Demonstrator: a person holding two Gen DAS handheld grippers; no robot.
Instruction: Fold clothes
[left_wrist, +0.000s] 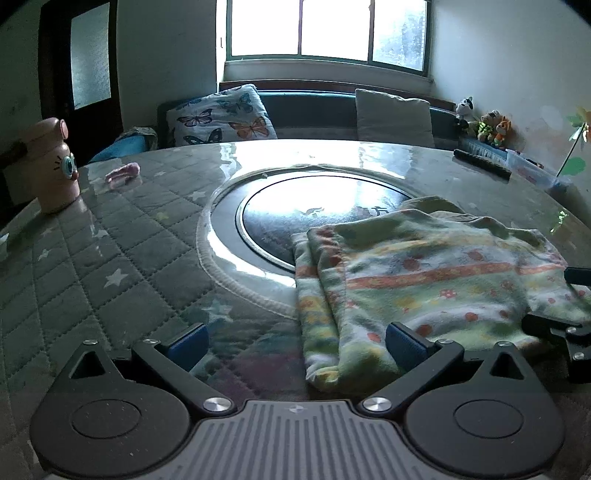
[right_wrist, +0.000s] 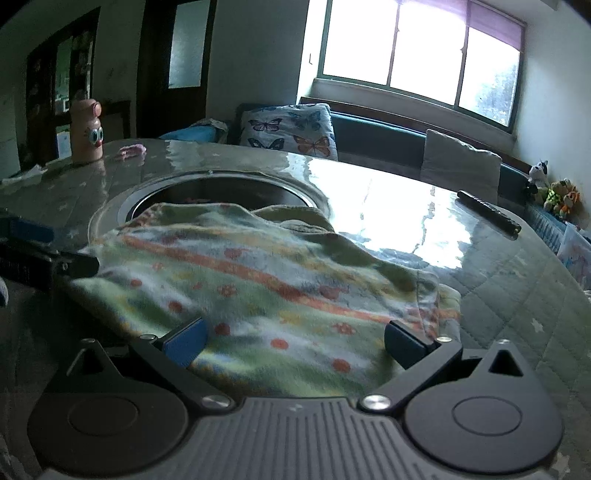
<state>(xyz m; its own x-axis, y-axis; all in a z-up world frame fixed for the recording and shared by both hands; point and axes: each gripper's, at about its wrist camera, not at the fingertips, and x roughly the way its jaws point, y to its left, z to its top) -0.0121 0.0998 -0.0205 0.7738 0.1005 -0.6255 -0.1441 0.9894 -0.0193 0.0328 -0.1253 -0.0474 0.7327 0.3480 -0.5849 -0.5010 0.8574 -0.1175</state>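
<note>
Both tools, left (left_wrist: 297, 345) and right (right_wrist: 295, 341), gape apart over the folded fleece garment (right_wrist: 258, 280) at frame centre, whose loose layers could slide open on the glossy worktop (left_wrist: 110, 240).

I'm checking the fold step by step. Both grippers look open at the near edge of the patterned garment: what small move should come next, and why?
Probably close the right gripper on the garment's near edge. Its jaws stand open with cloth between them, while the left gripper is also open and straddles only the garment's left edge, mostly over bare table cover. The garment looks partly folded.
</note>
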